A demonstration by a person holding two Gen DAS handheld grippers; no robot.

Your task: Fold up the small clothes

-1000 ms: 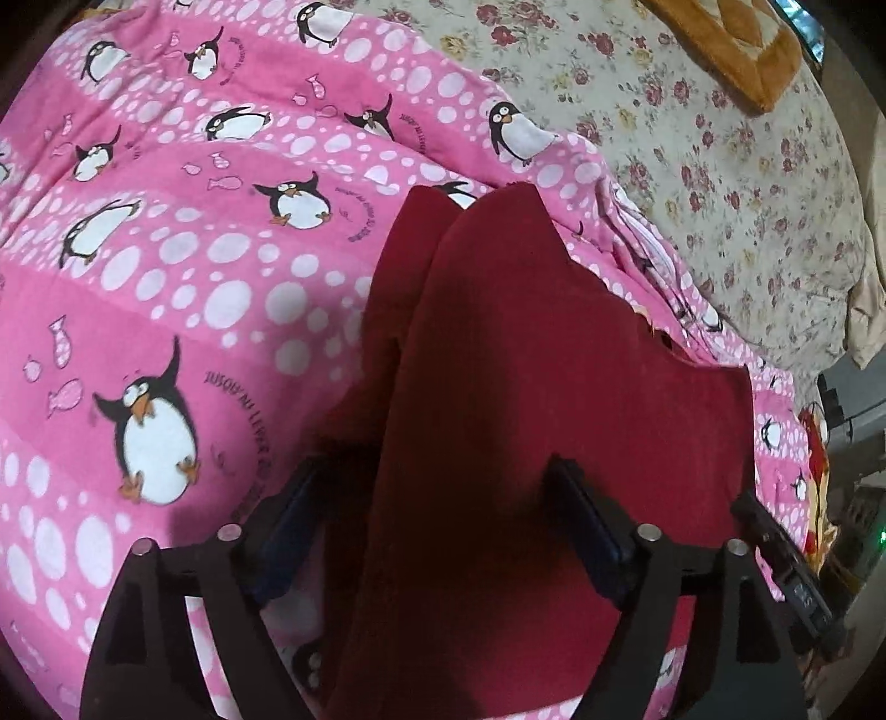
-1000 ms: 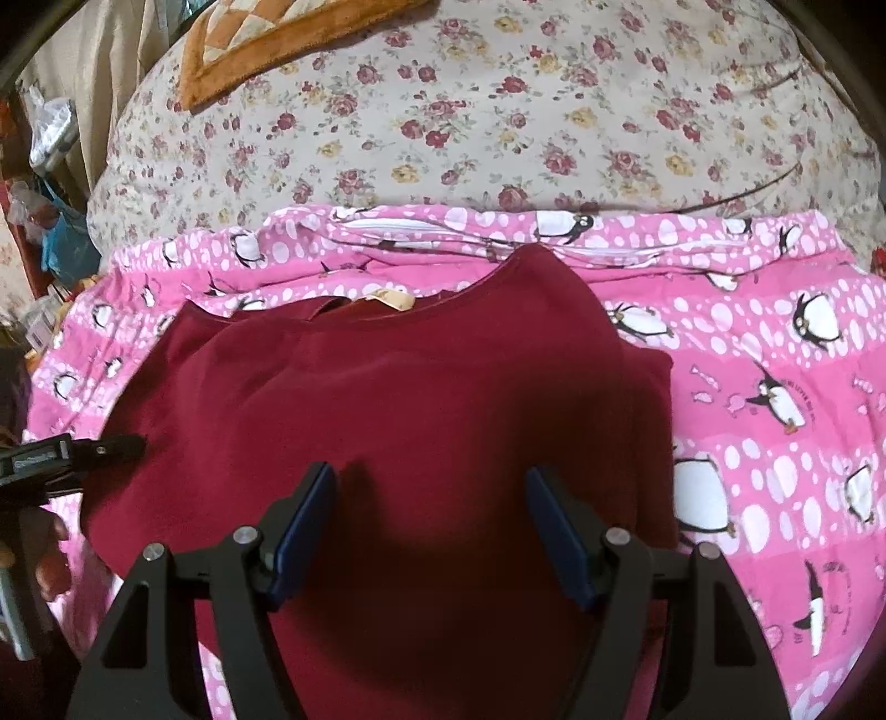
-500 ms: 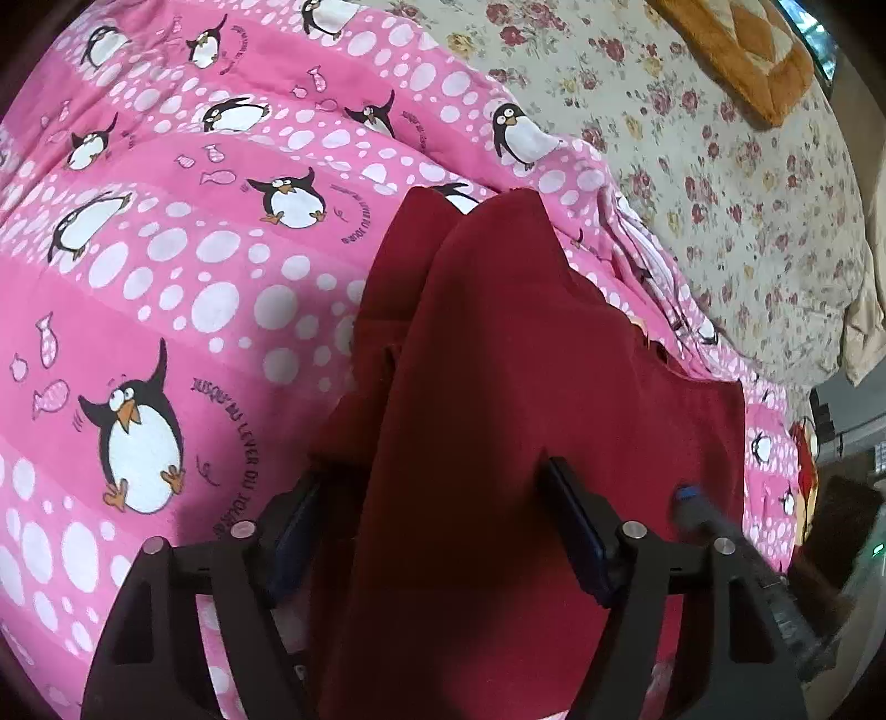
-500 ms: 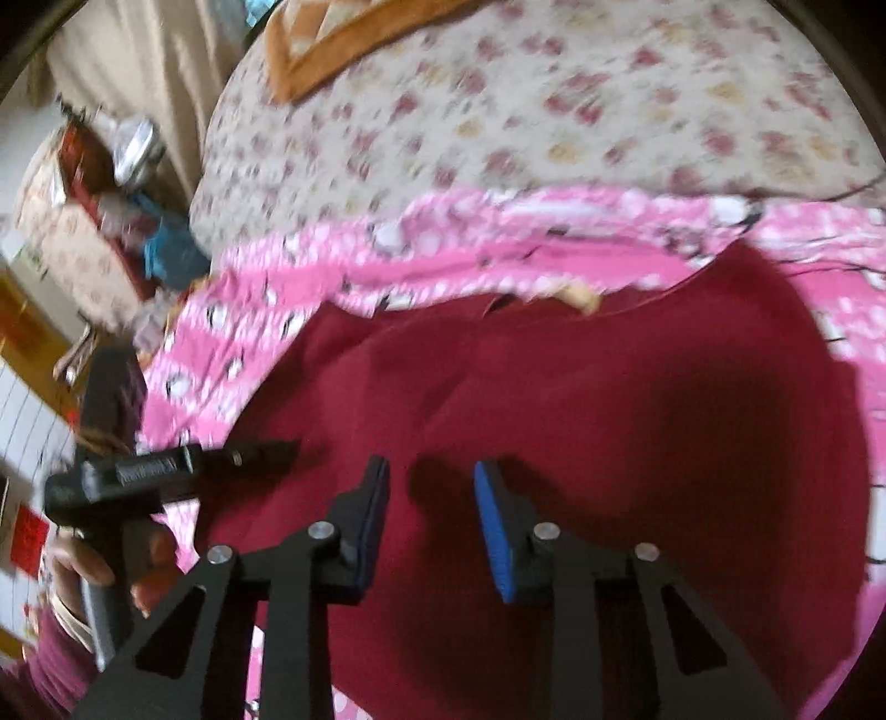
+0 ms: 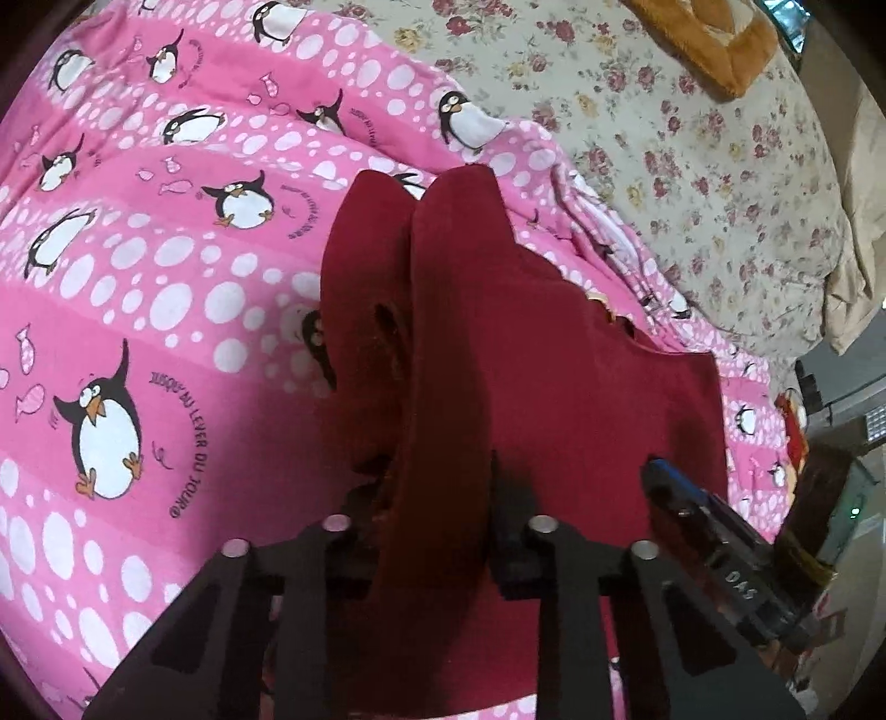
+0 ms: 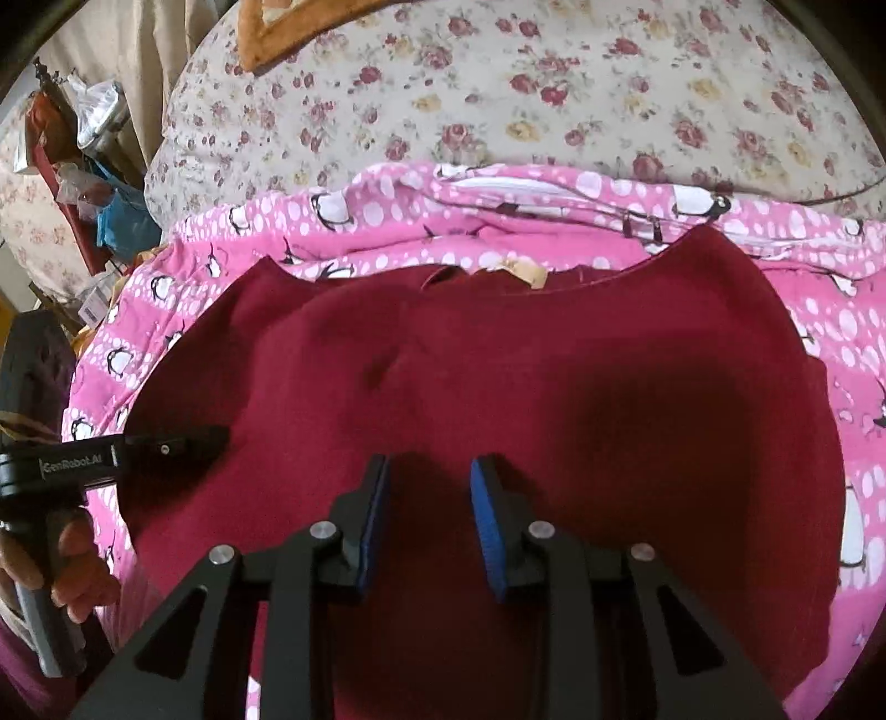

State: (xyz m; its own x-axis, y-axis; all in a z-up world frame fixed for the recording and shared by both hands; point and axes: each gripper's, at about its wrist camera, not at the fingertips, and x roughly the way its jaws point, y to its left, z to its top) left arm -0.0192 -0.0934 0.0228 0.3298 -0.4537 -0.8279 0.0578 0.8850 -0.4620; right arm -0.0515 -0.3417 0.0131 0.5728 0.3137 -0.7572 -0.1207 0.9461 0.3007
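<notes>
A dark red garment (image 5: 559, 360) (image 6: 554, 360) lies spread on a pink penguin blanket (image 5: 166, 277) (image 6: 387, 221), neckline and tan label at the far edge. My left gripper (image 5: 437, 498) is shut on a raised ridge of the garment near its left side; its tip (image 6: 166, 443) also shows in the right wrist view, held by a hand (image 6: 72, 559). My right gripper (image 6: 429, 487) is over the garment's near middle. Its jaws are narrow and closing, with red cloth lying in the gap and no visible pinch. Its blue-padded tip (image 5: 664, 482) rests on the cloth in the left wrist view.
Beyond the blanket is a floral sheet (image 5: 692, 138) (image 6: 554, 83) with an orange cushion (image 5: 709, 39) (image 6: 266, 33) on it. Bags and clutter (image 6: 94, 138) stand off the bed at the far left of the right wrist view.
My left jaws closed on the garment and bunched it into a ridge. My right jaws narrowed, and that gripper shifted left over the cloth toward the left gripper.
</notes>
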